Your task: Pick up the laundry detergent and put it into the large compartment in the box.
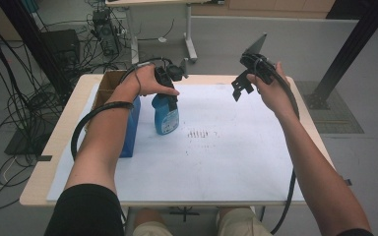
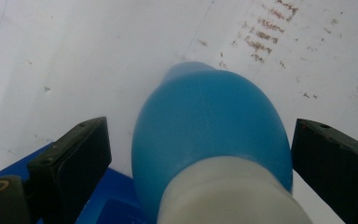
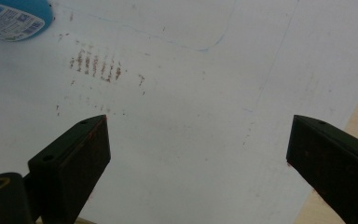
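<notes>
Left hand-held gripper (image 1: 170, 93) sits over the bottle (image 1: 166, 114), jaws straddling its upper body from above; in the left gripper view the black jaws stand wide on either side of the blue shoulder with gaps both sides, so no clamp yet — looks like a pre-grasp line-up on the neck. Bottle stands upright on the white sheet (image 1: 236, 147) covering the bench (image 1: 49, 162), at about 10 o'clock from sheet centre, just right of a blue box (image 1: 130, 130); a cardboard box (image 1: 109, 83) lies behind that. Bottle: translucent blue, rounded shoulders, pale cap or collar near the camera, printed label on the front. Right hand-held gripper (image 1: 240, 87) is held raised at 1 o'clock, well apart from the bottle, jaws wide and empty, aimed down at the sheet — probably parked clear. Brown smudge marks (image 1: 198, 133) sit just right of the bottle.
</notes>
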`<state>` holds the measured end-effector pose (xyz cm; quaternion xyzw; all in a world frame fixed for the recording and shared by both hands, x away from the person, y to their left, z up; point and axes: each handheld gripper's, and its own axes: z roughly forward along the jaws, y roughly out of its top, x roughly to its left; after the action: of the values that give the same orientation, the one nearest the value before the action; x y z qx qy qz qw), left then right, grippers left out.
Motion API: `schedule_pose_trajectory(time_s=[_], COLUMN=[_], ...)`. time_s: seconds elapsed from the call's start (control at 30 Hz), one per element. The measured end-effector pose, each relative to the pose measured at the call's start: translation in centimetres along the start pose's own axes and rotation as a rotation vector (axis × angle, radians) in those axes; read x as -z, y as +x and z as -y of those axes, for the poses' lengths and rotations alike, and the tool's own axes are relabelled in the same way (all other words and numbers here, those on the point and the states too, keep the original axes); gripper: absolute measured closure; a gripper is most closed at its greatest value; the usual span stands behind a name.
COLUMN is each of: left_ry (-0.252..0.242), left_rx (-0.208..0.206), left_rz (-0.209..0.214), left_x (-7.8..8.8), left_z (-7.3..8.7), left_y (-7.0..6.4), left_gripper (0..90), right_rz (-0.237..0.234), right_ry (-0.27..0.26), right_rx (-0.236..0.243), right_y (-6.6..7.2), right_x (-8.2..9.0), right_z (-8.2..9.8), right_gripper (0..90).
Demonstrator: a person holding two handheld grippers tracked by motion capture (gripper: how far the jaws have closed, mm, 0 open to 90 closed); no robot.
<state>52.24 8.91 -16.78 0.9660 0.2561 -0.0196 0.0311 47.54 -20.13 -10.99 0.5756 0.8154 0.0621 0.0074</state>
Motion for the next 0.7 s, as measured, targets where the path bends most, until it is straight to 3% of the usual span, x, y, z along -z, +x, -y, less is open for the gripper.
schedule_pose_trajectory(time_s=[0.7], left_ry=[0.007], left_rx=[-0.007], left_rz=[-0.004], left_x=[-0.07], left_z=[-0.17], left_y=[-0.13], left_gripper=[5.9], right_rz=[0.001], right_ry=[0.001], right_rx=[0.005], right_y=[-0.01], right_x=[-0.03], right_z=[-0.02], right_gripper=[5.9])
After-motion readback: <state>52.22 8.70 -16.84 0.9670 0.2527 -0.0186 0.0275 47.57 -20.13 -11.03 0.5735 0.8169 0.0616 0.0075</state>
